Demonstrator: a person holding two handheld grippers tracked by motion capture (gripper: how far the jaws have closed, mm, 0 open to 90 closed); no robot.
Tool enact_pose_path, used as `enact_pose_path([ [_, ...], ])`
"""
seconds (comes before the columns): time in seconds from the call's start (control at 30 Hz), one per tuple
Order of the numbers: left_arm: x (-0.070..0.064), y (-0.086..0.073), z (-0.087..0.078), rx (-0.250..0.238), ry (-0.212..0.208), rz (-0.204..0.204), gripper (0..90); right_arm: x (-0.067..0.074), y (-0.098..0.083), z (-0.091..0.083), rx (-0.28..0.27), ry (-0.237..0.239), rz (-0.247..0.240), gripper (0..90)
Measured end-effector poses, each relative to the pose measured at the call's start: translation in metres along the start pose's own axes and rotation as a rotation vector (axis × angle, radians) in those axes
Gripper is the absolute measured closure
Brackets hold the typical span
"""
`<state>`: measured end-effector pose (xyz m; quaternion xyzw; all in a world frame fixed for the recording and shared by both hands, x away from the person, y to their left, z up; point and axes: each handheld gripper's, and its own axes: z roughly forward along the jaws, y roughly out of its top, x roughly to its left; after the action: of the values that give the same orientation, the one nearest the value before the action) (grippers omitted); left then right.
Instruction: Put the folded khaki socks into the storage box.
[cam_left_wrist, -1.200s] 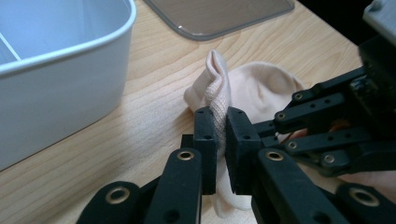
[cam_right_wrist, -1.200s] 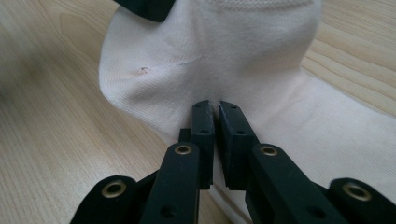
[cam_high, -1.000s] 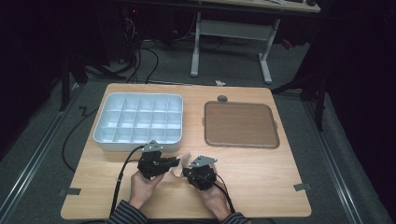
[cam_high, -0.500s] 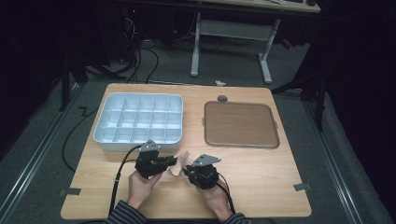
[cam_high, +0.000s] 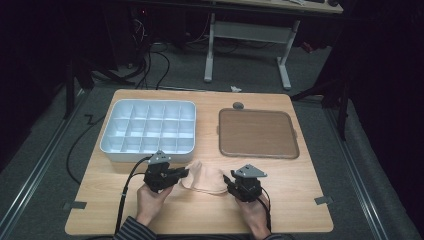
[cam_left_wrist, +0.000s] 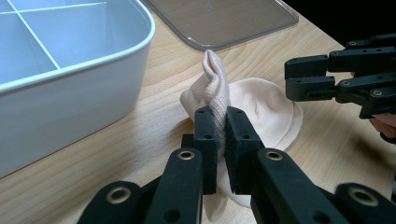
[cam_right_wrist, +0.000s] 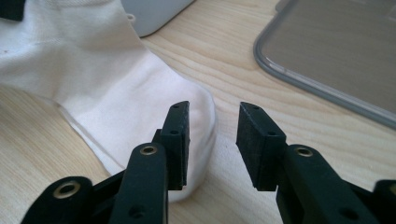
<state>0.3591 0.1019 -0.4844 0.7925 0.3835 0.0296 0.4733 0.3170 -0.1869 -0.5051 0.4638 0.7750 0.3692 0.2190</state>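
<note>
- A white tray (cam_high: 148, 131) split into a grid of small compartments sits toward the far left corner of the wooden table (cam_high: 200, 220); every compartment that can be seen is bare.
- A flat brown lid (cam_high: 257, 133) with a clear rim lies toward the far right corner, well apart from the tray; nothing rests on it.
- A small dark round thing (cam_high: 238, 105), too small to tell what it is, lies just beyond the lid near the far edge.
- A pale sock (cam_high: 205, 178) lies near the front edge, between the two grippers and just in front of the tray.
- The left gripper (cam_left_wrist: 221, 140) has its jaws closed tight on a bunched ribbed fold of the sock, which stands up between them.
- The right gripper (cam_right_wrist: 212, 140) has its jaws parted in a narrow gap at the sock's rounded end; one jaw lies over the fabric, the other over bare wood.
- No brand, label or writing can be read on anything.
</note>
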Motion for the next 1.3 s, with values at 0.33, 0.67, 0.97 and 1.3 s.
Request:
enact_pose_path([
  [0.33,-0.002,-0.002,-0.002,-0.007,-0.005,0.000,84.4,-0.003,-0.010,0.017,0.056,0.042,0.052,72.6],
  [0.67,-0.008,0.000,0.003,-0.001,-0.016,0.035,84.3,0.000,-0.007,0.027,0.074,0.065,0.033,83.8],
  [0.97,-0.010,0.004,0.007,0.005,-0.027,0.041,84.2,0.001,-0.005,0.033,0.066,0.086,0.021,84.4],
  [1.3,-0.015,0.012,0.021,0.022,-0.044,0.052,84.1,-0.001,-0.004,0.035,0.062,0.098,0.016,84.4],
])
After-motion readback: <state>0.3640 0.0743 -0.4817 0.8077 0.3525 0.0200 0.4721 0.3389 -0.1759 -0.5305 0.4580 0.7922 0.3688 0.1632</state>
